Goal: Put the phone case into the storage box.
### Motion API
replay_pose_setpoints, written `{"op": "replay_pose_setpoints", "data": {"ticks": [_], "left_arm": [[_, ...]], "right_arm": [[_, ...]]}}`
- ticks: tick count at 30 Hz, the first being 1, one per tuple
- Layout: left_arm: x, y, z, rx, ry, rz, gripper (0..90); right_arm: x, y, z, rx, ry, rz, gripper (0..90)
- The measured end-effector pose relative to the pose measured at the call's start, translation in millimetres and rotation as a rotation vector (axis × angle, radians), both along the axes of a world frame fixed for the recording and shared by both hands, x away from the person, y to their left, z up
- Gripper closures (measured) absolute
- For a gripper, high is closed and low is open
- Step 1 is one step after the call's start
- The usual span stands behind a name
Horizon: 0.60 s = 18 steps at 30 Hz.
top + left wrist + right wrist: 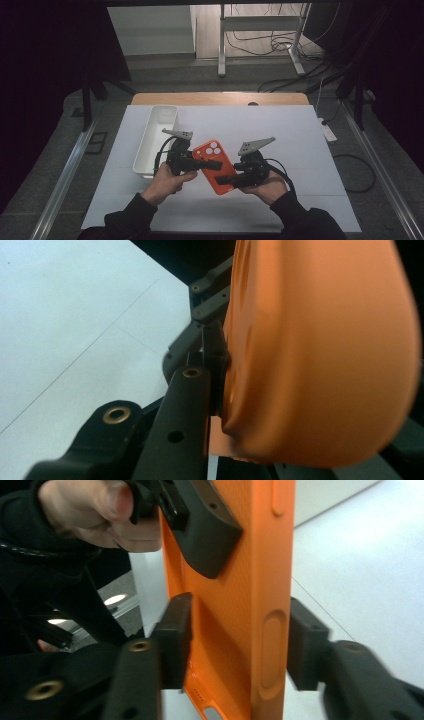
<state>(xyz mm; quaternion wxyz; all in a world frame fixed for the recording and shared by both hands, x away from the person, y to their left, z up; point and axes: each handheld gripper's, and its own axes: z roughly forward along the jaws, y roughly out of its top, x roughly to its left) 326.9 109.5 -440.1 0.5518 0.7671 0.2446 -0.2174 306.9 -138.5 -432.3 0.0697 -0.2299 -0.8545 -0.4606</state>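
currently both tongs grasp the orange phone case above the tabletop's middle. left gripper is clenched on its upper part, right gripper on its lower; white bin sits near the left edge.

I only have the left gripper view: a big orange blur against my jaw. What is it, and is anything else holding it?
Observer: An orange phone case, held above the table; the right gripper clamps its lower end.
Operator: Which end does the left gripper have?
Observer: The left gripper grips near the camera cut-out end.
Operator: Anything nearby?
Observer: A white bin stands beside the left hand.
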Motion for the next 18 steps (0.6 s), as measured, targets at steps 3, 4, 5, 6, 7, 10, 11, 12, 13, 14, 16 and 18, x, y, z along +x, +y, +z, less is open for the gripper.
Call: {"op": "replay_pose_setpoints", "data": {"ticks": [3, 4, 5, 6, 7, 10, 11, 12, 13, 14, 16, 18], "left_arm": [[-0.4, -0.7, 0.3, -0.002, -0.001, -0.002, 84.1], [-0.5, -0.8, 0.3, -0.003, 0.0, -0.002, 84.1], [-0.4, -0.8, 0.4, -0.006, 0.001, -0.005, 84.0], [-0.4, -0.7, 0.4, -0.009, 0.002, -0.008, 83.7], [-0.4, -0.5, 0.7, -0.016, -0.002, -0.012, 83.3], [-0.6, -0.1, 2.3, -0.026, -0.015, -0.017, 75.7], [-0.8, 0.0, 3.3, -0.027, -0.021, -0.018, 75.7], [-1.8, -0.4, 5.1, -0.023, -0.034, -0.016, 74.5], [-1.8, -0.4, 5.1, -0.023, -0.034, -0.016, 73.9], [-2.1, -0.4, 5.9, -0.022, -0.038, -0.012, 73.1], [-2.6, -0.4, 6.5, -0.016, -0.047, 0.003, 70.4], [-2.9, -0.4, 6.9, -0.01, -0.055, 0.012, 65.2]], "right_arm": [[0.6, -1.1, 0.5, 0.021, 0.008, 0.013, 63.9], [0.7, -1.6, 0.6, 0.025, 0.012, 0.021, 66.6], [0.9, -1.7, 0.3, 0.033, 0.015, 0.03, 69.6], [1.1, -2.0, 0.3, 0.039, 0.018, 0.039, 71.5], [1.3, -2.2, 0.3, 0.043, 0.022, 0.045, 73.7], [2.2, -4.0, 0.6, 0.064, 0.032, 0.061, 81.5], [2.3, -4.9, 1.0, 0.083, 0.042, 0.072, 84.2], [1.5, -5.1, 2.2, 0.089, 0.035, 0.073, 84.7], [1.5, -5.1, 2.2, 0.089, 0.035, 0.073, 84.7], [1.0, -5.1, 2.7, 0.095, 0.034, 0.071, 85.0], [0.4, -5.1, 3.3, 0.095, 0.02, 0.065, 85.1], [0.1, -5.5, 3.9, 0.097, 0.014, 0.058, 85.2]]}}
